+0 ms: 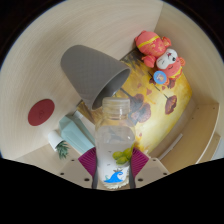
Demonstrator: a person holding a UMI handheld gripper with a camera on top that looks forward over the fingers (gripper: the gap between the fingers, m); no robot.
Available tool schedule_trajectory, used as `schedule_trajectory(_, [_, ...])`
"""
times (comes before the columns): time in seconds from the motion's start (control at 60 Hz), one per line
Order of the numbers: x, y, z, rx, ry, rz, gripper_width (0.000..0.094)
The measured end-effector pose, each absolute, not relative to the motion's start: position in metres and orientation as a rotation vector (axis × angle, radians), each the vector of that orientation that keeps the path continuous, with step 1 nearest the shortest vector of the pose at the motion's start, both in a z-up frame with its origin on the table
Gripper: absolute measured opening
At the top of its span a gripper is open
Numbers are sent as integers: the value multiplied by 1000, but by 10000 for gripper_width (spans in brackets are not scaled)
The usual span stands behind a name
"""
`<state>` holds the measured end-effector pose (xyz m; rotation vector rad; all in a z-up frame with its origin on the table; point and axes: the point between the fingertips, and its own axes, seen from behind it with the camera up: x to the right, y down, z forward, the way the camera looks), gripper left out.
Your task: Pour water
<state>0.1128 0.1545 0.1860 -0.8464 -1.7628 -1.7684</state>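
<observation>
We see a round pale wooden table point(40, 60) bearing a grey cup point(92, 70) and two orange toys point(158, 55).

A home play corner, seemingly: plush toy point(158, 55), colourful picture book point(150, 100), round wooden table point(40, 55).

No readable text is showing anywhere. The bottle point(116, 140) label is showing only a blue picture, its print too small.

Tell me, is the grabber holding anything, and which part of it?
Yes. The gripper holds a clear water bottle by the lower body, both pads pressing on its labelled sides, with its mouth tipped toward the grey cup.
</observation>
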Motion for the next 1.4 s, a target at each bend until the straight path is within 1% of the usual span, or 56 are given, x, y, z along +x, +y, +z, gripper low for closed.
schedule_trajectory(0.117, [113,150,191,-956,-1655,-1678,430])
schedule_trajectory(0.183, [111,146,198,-1065,-1553,-1561,430])
schedule_trajectory(0.25, [107,141,213,-1192,-1387,-1413,429])
schedule_trajectory(0.3, [102,138,230,-1270,-1243,-1276,430])
schedule_trajectory(0.417, [107,128,263,-1425,-874,-968,432])
schedule_trajectory(0.483, [109,121,273,-1482,-681,-766,433])
schedule_trajectory(0.55, [119,118,271,-1542,-503,-600,431])
schedule_trajectory(0.617, [129,116,258,-1610,-335,-433,431])
schedule_trajectory(0.683, [139,119,235,-1652,-208,-315,432])
schedule_trajectory(0.75, [147,126,209,-1685,-134,-244,431])
schedule_trajectory(0.8, [149,130,183,-1720,-76,-193,432])
schedule_trajectory(0.95, [160,142,117,-1810,-2,-130,431])
schedule_trajectory(1.167, [166,150,58,-1869,14,-88,436])
schedule_trajectory(1.2, [168,150,61,-1836,15,-79,433])
schedule_trajectory(1.333, [168,146,59,-1832,32,-76,432])
schedule_trajectory(1.4, [168,147,60,-1831,24,-87,494])
